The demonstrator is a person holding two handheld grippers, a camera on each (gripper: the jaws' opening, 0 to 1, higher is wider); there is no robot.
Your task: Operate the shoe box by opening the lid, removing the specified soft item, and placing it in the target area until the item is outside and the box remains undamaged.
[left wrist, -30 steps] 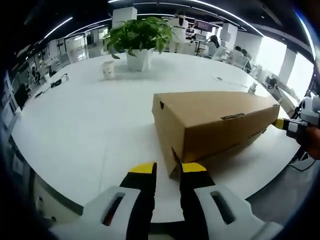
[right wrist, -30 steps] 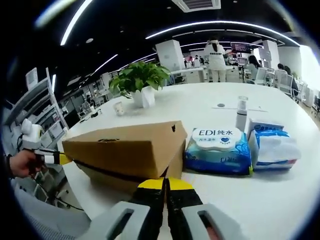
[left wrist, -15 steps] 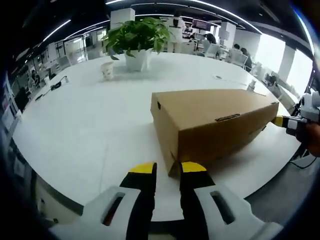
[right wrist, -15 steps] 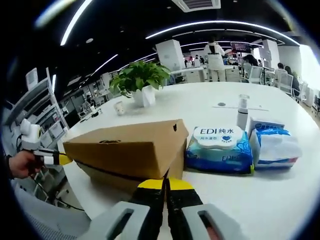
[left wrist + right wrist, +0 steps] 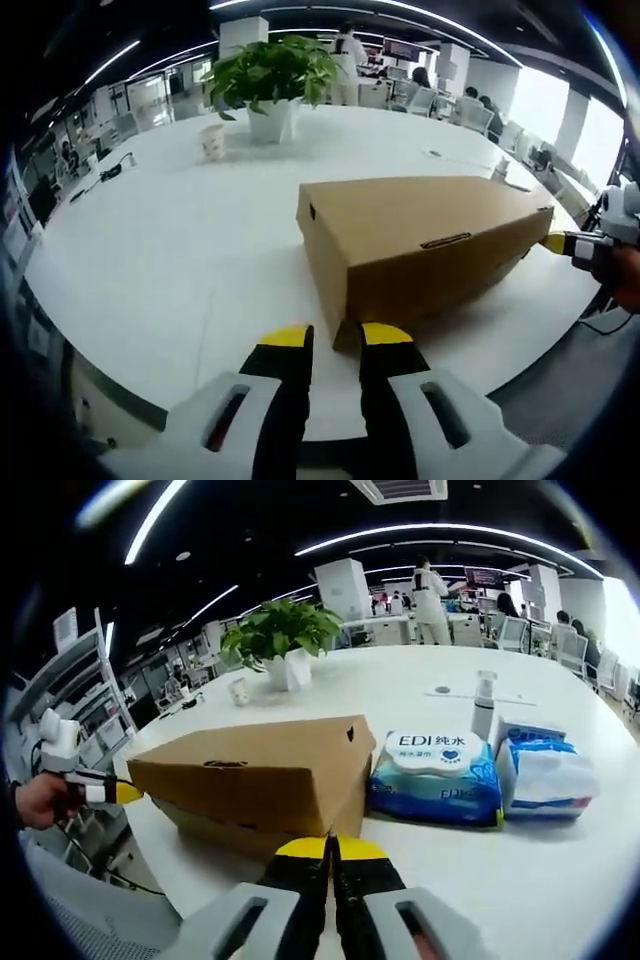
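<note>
In the left gripper view the shoe box (image 5: 420, 245), brown cardboard with its lid on, lies on the white desk (image 5: 160, 260) with its long axis running from just ahead of the left tongs (image 5: 336, 336) away toward the right edge of the view. One short end faces the camera, with a small hole near the upper left corner of that end. The left tongs stand slightly apart, yellow tips on either side of the box's near bottom corner, not closed on it; whether they touch the card I cannot tell. Further left and beyond, a paper cup (image 5: 212, 140) and a potted plant (image 5: 273, 85) in a white pot stand well apart from the box. At the far right the right tongs (image 5: 553, 241) show with a hand behind them, their yellow tip at the box's far end.

In the right gripper view the left tongs (image 5: 126, 794) show at the far left, at the box's far end. The shoe box (image 5: 262, 772) stretches from there toward the lower centre, its lid sitting a little raised over the base along the near side. The right tongs (image 5: 330, 847) are pressed narrow, tips together at the lower edge of the box's near corner; whether card lies between them I cannot tell. Just right of the box lies a blue pack of wet wipes (image 5: 436, 777), then a pack of tissues (image 5: 545, 775), with a small bottle (image 5: 484, 704) behind them
</note>
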